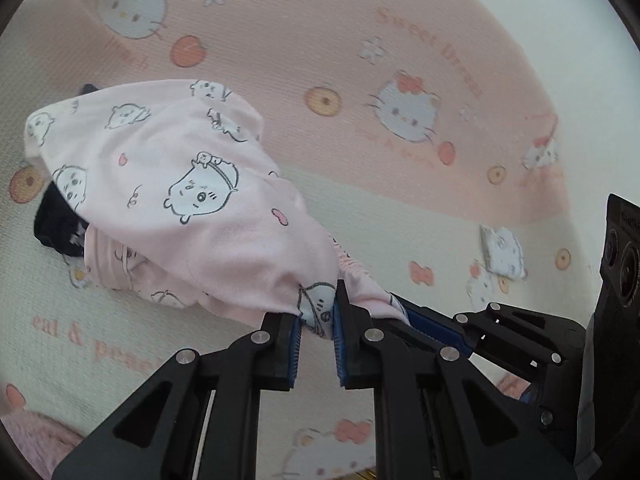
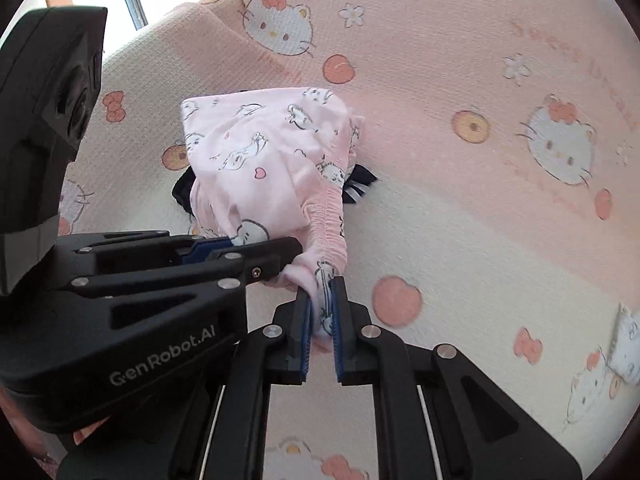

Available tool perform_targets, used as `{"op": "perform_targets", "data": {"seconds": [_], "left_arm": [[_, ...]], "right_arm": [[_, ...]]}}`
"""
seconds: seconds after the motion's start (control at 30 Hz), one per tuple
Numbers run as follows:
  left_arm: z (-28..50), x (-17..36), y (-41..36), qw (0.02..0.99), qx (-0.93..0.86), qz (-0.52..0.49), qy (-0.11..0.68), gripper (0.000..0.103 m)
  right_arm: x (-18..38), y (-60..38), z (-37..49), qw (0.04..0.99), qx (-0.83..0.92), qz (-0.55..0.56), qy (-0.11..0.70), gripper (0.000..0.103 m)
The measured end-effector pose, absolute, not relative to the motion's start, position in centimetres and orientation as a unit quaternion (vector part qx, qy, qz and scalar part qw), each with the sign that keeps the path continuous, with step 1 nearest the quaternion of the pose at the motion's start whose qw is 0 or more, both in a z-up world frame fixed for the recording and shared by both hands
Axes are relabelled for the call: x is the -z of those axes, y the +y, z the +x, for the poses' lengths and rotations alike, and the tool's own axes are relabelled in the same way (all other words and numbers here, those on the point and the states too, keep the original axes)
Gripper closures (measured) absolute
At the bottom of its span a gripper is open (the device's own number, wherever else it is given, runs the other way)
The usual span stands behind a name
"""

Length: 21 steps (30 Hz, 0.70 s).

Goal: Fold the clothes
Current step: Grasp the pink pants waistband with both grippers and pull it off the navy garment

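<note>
While both tools pinch the same cloth, the views read like this.

Left wrist view, left hand-held gripper (image 1: 316, 326): clenched on a bunched edge of the pink garment (image 1: 180, 200), cloth squeezed between its blue pads.
Left wrist view, right hand-held gripper (image 1: 404, 314): just beside it on the right, gripping the gathered waistband edge of the same garment.
Left wrist view, garment: draped in a rumpled heap on the cartoon-cat bedspread (image 1: 400, 40), rising toward the grippers.
Left wrist view, dark item (image 1: 56, 224): partly under the garment's far side.

Right wrist view, right hand-held gripper (image 2: 320, 312): clamped on a fold by the elastic waistband.
Right wrist view, left hand-held gripper (image 2: 256, 246): to the left, biting the garment's edge.
Right wrist view, garment: bunched on the bedspread, over the dark item.
</note>
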<state>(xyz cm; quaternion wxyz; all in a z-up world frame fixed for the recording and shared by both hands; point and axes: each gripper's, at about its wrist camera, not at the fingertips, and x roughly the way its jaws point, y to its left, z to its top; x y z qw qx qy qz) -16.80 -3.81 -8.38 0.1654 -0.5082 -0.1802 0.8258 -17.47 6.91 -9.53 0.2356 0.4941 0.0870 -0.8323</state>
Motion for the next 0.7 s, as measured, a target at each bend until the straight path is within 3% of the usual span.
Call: {"op": "perform_targets", "data": {"seconds": [0.27, 0.47, 0.7], "left_arm": [[-11.0, 4.8, 4.6, 0.24, -0.808, -0.514, -0.161, 0.089], [-9.6, 3.6, 4.1, 0.252, -0.797, -0.514, -0.195, 0.089], [-8.6, 3.2, 0.8, 0.192, -0.821, -0.499, -0.202, 0.089]], "right_arm": [[5.6, 17.8, -9.4, 0.194, 0.845, 0.499, 0.016, 0.095], [4.5, 21.2, -6.2, 0.203, 0.846, 0.491, -0.044, 0.094], [5.1, 20.0, -5.6, 0.231, 0.833, 0.5, -0.048, 0.086]]}}
